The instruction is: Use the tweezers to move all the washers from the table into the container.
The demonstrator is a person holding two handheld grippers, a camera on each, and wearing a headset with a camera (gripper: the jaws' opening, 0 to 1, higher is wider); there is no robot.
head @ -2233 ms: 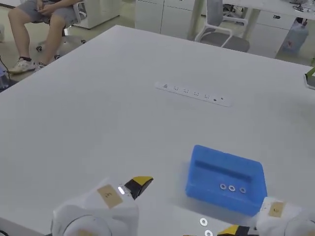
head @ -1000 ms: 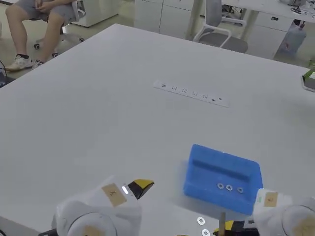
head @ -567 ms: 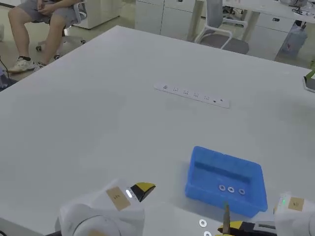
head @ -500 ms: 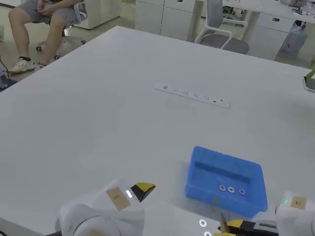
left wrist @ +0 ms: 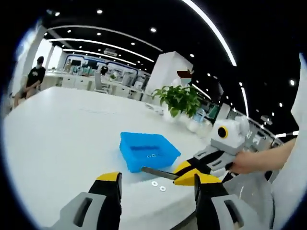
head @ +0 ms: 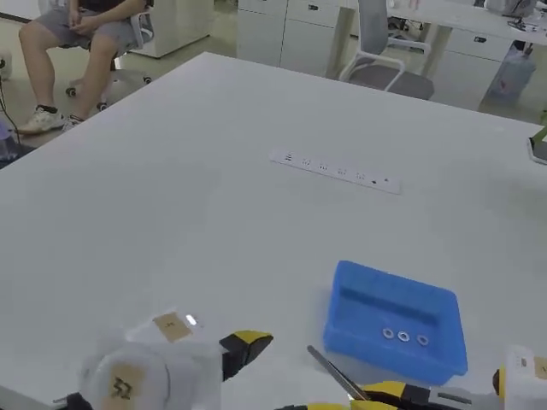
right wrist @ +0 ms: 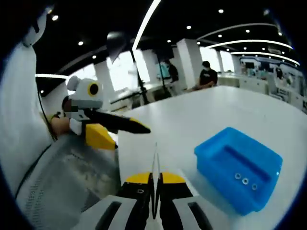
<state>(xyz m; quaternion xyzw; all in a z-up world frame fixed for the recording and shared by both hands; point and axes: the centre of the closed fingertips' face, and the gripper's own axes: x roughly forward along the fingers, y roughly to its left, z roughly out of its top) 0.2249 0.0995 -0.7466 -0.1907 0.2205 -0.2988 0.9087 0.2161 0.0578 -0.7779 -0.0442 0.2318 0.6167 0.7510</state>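
A blue container point(head: 397, 320) sits near the table's front edge with three washers point(head: 403, 336) inside. My right gripper point(head: 386, 394) is shut on silver tweezers point(head: 329, 370), whose tip points left and away in front of the container. Its own view shows the tweezers point(right wrist: 155, 165) clamped between the shut jaws, with the container point(right wrist: 238, 168) to the right. My left gripper point(left wrist: 157, 178) stands open and holds nothing. Beyond its jaws lie two loose washers point(left wrist: 159, 185) on the table, under the tweezers point(left wrist: 158, 172), with the container point(left wrist: 148, 150) behind them.
A white power strip point(head: 336, 171) lies mid-table beyond the container. A person sits on a chair point(head: 73, 34) past the far left corner. Office chairs and desks stand behind the table. A green-edged object point(head: 539, 141) shows at the right edge.
The tweezers have swung from pointing up near the container's front to pointing left and away. The left gripper has dropped slightly lower in the head view.
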